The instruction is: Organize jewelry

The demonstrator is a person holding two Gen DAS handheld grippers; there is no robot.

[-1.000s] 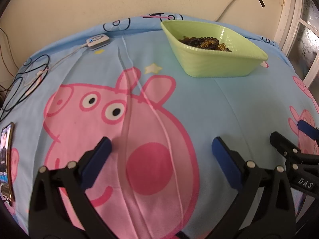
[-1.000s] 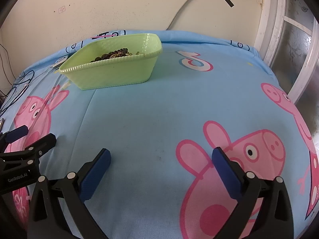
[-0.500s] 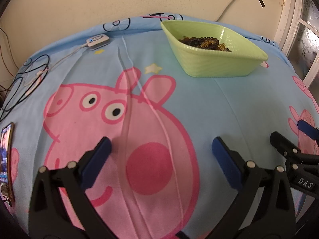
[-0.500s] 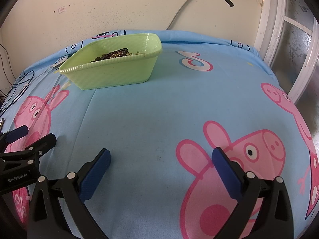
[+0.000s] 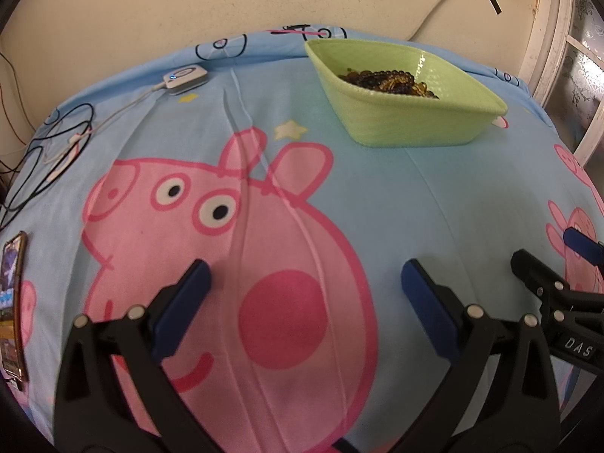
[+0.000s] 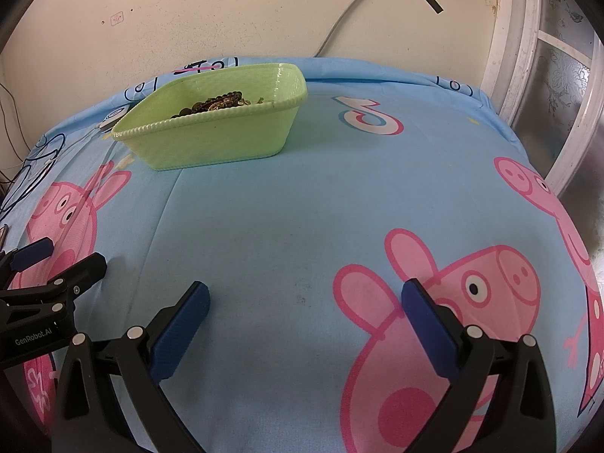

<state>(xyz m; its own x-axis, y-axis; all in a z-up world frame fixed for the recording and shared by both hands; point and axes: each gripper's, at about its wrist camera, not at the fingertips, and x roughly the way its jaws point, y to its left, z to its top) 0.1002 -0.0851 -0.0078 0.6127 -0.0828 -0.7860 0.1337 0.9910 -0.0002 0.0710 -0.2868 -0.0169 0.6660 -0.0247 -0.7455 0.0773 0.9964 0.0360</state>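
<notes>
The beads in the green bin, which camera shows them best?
Left wrist view: it looks into the green bin, showing the dark and amber beads piled inside. The right wrist view shows only their tops above the rim.

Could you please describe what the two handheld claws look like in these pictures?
Both look alike: the left claw and right claw have black angular plastic arms with silver rivets and flat dark blue ribbed pads. The left one's side reads "GenRobot.AI"; the right one's shows "DAS". No cables or sleeves show.

light green basket (image 5: 411, 120) | brown-gold beads (image 5: 389, 80) | blue pink-pig-print sheet (image 6: 302, 207)
</notes>
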